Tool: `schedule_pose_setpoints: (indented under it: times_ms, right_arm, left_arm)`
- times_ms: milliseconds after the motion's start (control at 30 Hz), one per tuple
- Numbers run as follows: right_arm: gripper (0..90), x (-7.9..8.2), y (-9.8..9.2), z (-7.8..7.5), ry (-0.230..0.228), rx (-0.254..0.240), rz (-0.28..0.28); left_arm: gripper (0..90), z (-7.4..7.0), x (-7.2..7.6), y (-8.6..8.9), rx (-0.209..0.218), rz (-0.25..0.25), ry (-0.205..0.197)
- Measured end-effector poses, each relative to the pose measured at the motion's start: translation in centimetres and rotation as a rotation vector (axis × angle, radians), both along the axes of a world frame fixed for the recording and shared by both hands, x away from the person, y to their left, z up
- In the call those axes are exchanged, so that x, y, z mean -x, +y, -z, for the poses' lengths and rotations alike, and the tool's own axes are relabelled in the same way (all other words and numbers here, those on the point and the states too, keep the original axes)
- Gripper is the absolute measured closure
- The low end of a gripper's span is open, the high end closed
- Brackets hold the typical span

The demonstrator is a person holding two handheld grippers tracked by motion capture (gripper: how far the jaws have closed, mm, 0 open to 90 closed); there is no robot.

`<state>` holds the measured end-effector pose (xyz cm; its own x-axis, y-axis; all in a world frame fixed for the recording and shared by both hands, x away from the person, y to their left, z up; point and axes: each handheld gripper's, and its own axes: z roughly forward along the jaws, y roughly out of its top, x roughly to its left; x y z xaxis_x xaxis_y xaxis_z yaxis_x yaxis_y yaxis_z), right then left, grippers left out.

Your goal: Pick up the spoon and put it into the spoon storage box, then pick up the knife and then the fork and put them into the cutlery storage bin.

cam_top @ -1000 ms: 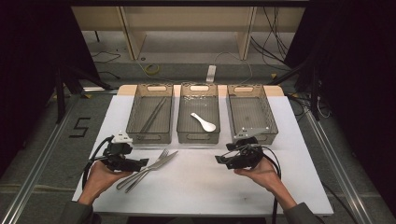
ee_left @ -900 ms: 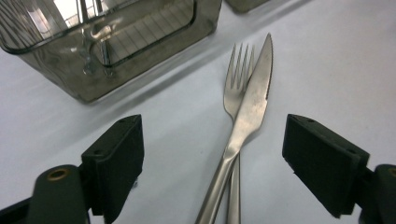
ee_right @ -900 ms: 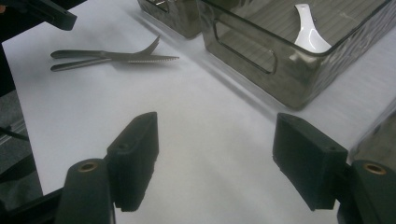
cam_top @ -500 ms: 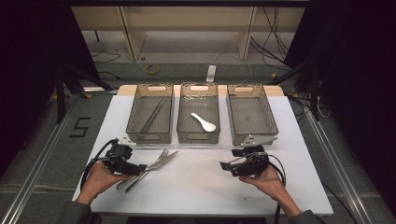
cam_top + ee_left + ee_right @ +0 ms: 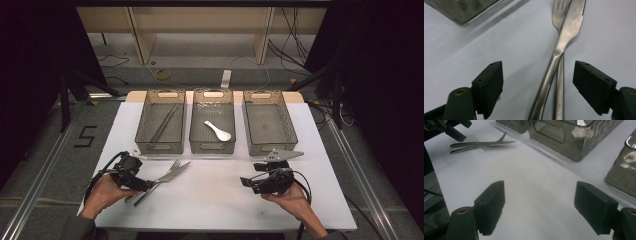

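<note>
Now | left gripper (image 5: 537, 87) released, knife (image 5: 564, 42) crossing fork (image 5: 560, 15) between jaws | right gripper (image 5: 539, 207) released | high view: spoon (image 5: 218, 130)

The left gripper (image 5: 537, 87) has just been closing a little, its jaws still wide on either side of two handles. A knife (image 5: 564, 42) lies crossed over a fork (image 5: 560, 10) on the white table (image 5: 499, 42), neither pad touching them.

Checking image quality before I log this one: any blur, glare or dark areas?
High view: white table evenly lit, surroundings nearly black. Left gripper view: knife sharp with soft sheen, near handles blurred. Right gripper view: bins show mild reflections; the claw pads are soft.
</note>
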<state>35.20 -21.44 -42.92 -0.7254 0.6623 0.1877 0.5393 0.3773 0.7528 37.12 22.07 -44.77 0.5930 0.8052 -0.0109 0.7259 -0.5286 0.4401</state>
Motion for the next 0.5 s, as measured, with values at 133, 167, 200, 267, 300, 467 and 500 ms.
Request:
schedule_pose_setpoints:
  times_ms: [133, 167, 200, 267, 300, 467, 500]
  right_arm:
    - [25.5, 0.15, -0.16, 0.01, -0.003, -0.001, 0.003]
    - [25.4, 0.18, -0.15, 0.01, -0.003, -0.001, 0.002]
    - [25.4, 0.23, -0.15, 0.01, -0.003, 0.001, 0.001]
    - [25.3, 0.33, -0.12, 0.03, -0.002, 0.003, 0.001]
    - [25.1, 0.35, -0.14, 0.04, -0.003, 0.006, -0.002]
    - [25.0, 0.41, -0.27, 0.10, 0.002, 0.005, 0.000]
    - [25.0, 0.39, -0.24, 0.11, 0.006, 0.005, -0.001]
  left_arm:
    - [24.0, 0.30, -0.01, 0.13, -0.021, -0.003, 0.013]
    - [24.0, 0.36, -0.03, 0.17, -0.025, -0.004, 0.018]
    - [24.0, 0.42, -0.06, 0.22, -0.030, -0.005, 0.020]
    - [24.1, 0.50, -0.14, 0.29, -0.039, -0.008, 0.023]
    - [24.1, 0.51, -0.20, 0.32, -0.041, -0.008, 0.024]
    - [26.4, 0.67, -0.33, 0.37, -0.047, -0.005, 0.034]
    - [27.3, 0.74, -0.31, 0.39, -0.049, -0.006, 0.036]
